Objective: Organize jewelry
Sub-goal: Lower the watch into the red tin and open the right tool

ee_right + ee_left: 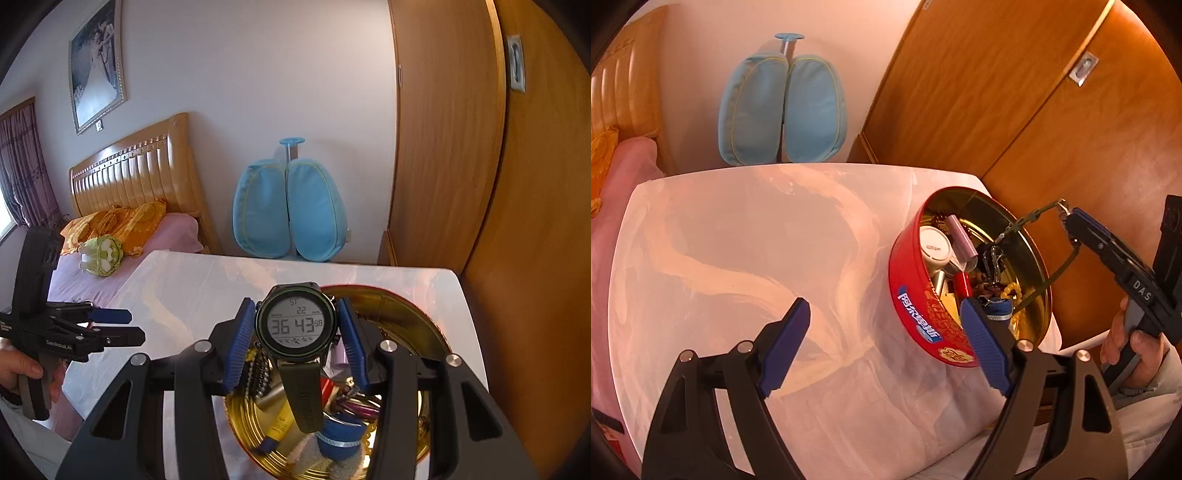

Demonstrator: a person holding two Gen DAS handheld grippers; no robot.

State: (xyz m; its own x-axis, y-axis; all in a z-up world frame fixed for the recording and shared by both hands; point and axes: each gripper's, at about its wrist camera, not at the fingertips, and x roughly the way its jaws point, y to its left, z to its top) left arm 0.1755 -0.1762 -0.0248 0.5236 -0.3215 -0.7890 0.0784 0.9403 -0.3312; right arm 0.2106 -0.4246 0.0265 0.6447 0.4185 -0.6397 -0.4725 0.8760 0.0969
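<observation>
A round red tin [923, 295] with a gold inside stands at the right edge of the white marbled table [738, 240]. It holds a white jar [934, 247], a pink tube [960, 236], yellow beads [1012, 290] and other small pieces. My right gripper [297, 325] is shut on the case of a digital watch [297, 323], whose green strap hangs over the tin [424, 317]. The left wrist view shows that right gripper [1067, 221] above the tin's far rim, the strap [1030, 218] trailing from it. My left gripper [884, 310] is open and holds nothing, just left of the tin; the right wrist view has the left gripper [136, 326] off the table's left side.
A wooden wardrobe [480, 166] stands close on the right. A blue cushioned seat back [288, 214] leans on the wall behind the table. To the left lies a bed with a pink sheet [92, 280], orange pillows and a green plush [101, 256].
</observation>
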